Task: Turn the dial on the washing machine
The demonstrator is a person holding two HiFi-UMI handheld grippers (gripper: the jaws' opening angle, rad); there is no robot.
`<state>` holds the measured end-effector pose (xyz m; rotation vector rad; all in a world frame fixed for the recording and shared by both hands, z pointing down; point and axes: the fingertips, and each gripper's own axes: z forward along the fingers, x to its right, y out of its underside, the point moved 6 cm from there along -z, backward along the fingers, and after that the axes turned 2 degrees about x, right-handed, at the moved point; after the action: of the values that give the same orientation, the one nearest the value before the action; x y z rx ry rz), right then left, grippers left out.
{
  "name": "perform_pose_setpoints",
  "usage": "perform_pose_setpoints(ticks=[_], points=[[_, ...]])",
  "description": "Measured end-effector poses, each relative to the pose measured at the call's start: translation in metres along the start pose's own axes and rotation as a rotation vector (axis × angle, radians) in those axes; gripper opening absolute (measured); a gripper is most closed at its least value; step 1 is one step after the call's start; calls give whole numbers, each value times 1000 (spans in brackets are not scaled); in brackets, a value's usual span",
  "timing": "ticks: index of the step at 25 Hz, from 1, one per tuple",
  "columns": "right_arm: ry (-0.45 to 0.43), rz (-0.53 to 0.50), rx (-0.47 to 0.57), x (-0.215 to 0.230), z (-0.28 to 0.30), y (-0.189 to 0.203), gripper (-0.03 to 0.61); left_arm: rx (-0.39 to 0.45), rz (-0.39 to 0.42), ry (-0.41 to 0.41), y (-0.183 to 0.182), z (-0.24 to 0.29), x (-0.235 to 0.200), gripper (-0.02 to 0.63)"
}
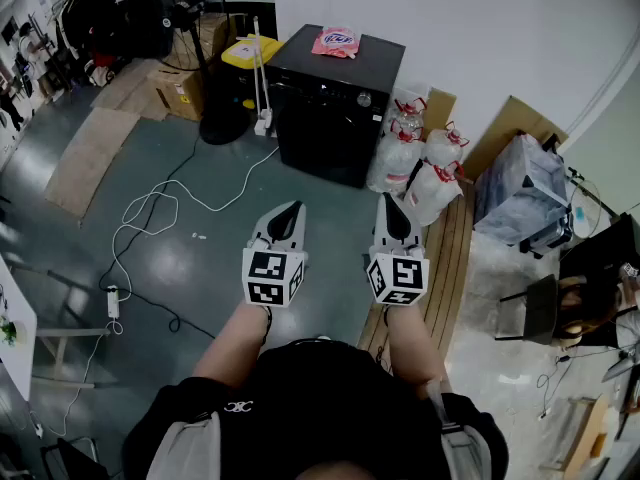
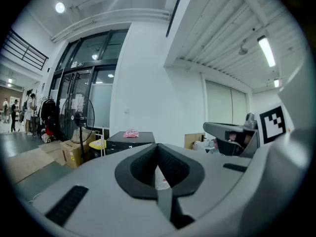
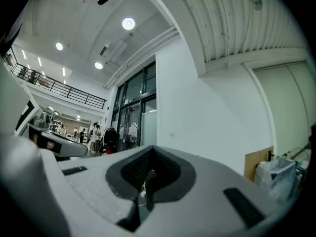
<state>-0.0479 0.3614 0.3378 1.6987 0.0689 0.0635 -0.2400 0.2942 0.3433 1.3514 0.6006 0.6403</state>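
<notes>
glossy grey floor [image 1: 200, 268], boxy black washing machine [image 1: 335, 98]

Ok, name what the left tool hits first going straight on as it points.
The way looks free close by. Beyond, the left tool likely meets the white bags beside the washer; depth is unclear.

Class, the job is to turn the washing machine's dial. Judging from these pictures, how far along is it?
Done: nothing yet. The dial on the washing machine is untouched, and the machine stands across the floor from the person.
In hand: the left gripper and right gripper are held out towards it, jaws together and empty.
Left: walk up, grip the dial, turn it.
</notes>
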Motion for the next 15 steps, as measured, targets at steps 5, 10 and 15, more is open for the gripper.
perform_pose_setpoints(ticks=[5, 10, 15], points=[[-25, 2, 17, 1, -6, -2, 0, -10, 6, -23, -2, -1, 7, -5], [-4, 37, 30, 11, -11, -2, 0, -7, 12, -37, 0, -2, 15, -5], [-10, 42, 22, 22, -12, 1, 0, -6, 14, -65, 1, 0, 24, -5]])
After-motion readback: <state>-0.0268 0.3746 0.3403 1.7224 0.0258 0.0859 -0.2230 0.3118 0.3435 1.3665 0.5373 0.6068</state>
